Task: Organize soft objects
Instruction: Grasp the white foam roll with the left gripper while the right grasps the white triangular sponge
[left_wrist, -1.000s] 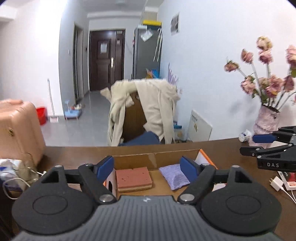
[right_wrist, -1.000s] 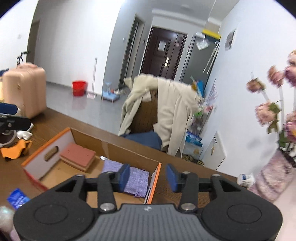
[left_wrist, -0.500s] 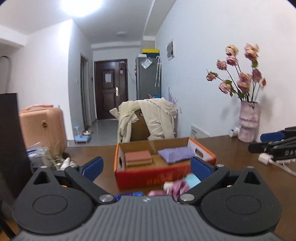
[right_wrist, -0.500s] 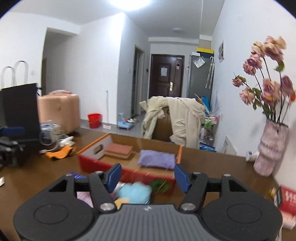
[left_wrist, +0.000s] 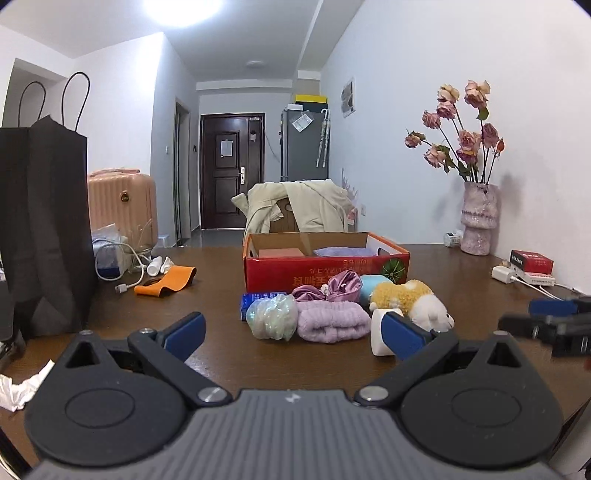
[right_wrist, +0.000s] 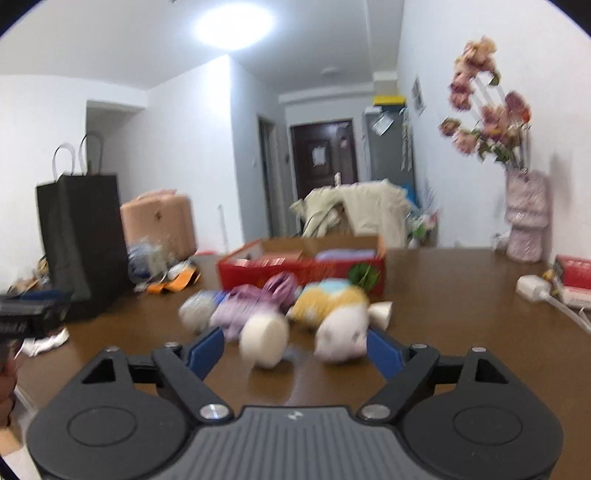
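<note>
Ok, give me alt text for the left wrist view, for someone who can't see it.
An open left gripper hovers over a brown table, facing a pile of soft items: a lilac towel roll, a plush toy and purple satin cloth. Behind them sits a red cardboard box holding a pink sponge and a purple cloth.

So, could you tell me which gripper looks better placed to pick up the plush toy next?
Probably the right gripper: its open jaws already face the plush toy closely. The left gripper, also open, points at the lilac towel.
</note>
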